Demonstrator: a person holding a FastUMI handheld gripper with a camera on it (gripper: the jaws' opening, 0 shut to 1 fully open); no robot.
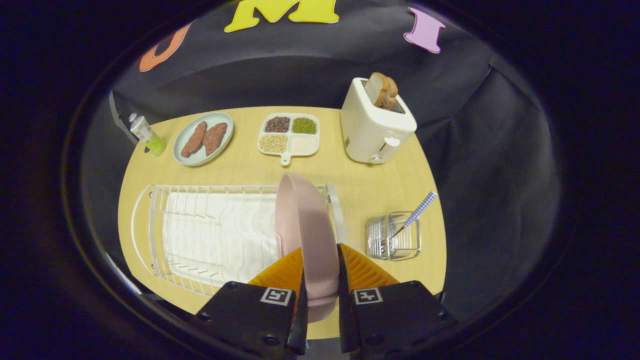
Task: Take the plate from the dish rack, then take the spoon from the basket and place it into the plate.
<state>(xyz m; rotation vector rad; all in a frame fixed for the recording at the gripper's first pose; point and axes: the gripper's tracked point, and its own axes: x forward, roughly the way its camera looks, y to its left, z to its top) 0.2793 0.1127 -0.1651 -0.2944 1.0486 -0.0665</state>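
Wooden and pale, the table (250, 170) fills the middle of the frame, with the booth's black cloth wall behind it. At the upper left, close to the table's far left edge, lies a small tube with a green cap (147, 134). Just right of it sits a pale green oval plate (226, 123) carrying two reddish-brown meat patties (204, 138) side by side. Further right, at the upper middle, is a white four-part tray (289, 135) with a short handle; three compartments hold dark, green and pale beans, and the fourth looks white. Right of that tray stands a white toaster (372, 130) with two slices of bread (382, 89) sticking out of its top.

In the lower left of the frame is the white wire dish rack (200, 235), lying on the table. At its right end the pink plate (305, 235) stands on edge, and the gripper (321, 280) at the bottom middle has its fingers (285, 272) pinching the plate's near rim, one on each face. Whether the plate's lower edge touches the rack's wires cannot be told.

To the right of the rack, well apart from it, stands the small wire basket (394, 236). The spoon (414, 215) leans in it, its blue-and-white checked handle pointing up toward the right.
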